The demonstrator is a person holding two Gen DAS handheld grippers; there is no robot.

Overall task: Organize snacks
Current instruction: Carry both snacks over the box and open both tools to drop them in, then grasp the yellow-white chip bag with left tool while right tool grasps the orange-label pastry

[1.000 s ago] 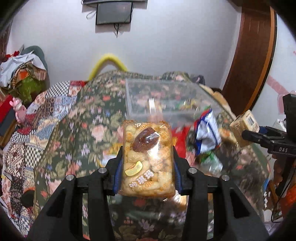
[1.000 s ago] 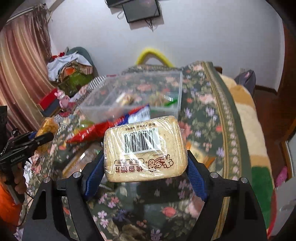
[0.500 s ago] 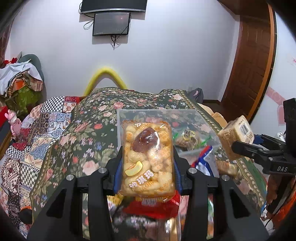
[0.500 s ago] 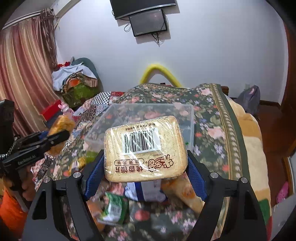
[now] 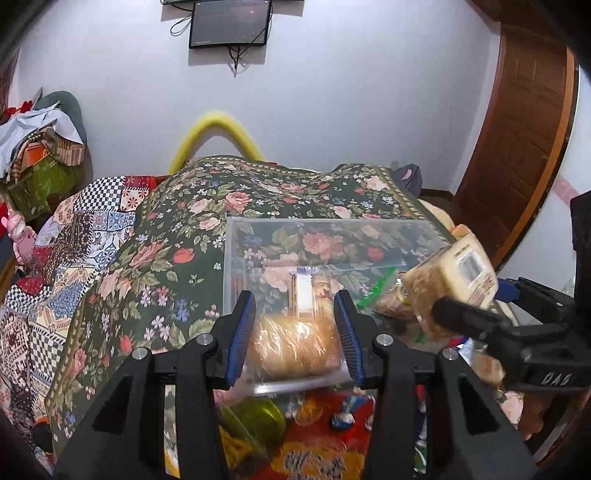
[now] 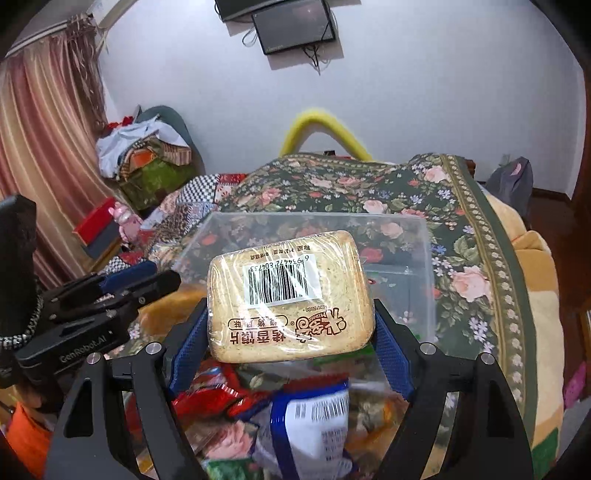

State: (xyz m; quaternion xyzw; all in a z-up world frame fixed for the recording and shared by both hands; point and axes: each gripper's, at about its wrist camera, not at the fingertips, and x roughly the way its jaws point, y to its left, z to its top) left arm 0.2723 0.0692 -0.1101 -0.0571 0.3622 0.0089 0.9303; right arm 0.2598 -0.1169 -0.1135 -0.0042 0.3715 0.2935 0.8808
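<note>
Rose-patterned dark green bedspread [image 5: 184, 236], checkered patchwork quilt [image 5: 74, 236], yellow foam arch [image 5: 218, 129], blue-padded black tongs [image 6: 291, 332]

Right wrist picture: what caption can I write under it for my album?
Right gripper holds a wrapped bread slice above a clear box on a flowery bedspread.

A wall-mounted screen [image 5: 229, 23] hangs above a floral blanket [image 5: 258, 192] and yellow tube [image 5: 218, 125].

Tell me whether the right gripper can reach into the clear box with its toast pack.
Probably yes: the clear box is open-topped just ahead of the right gripper, which holds the toast pack; nothing blocks it.
</note>
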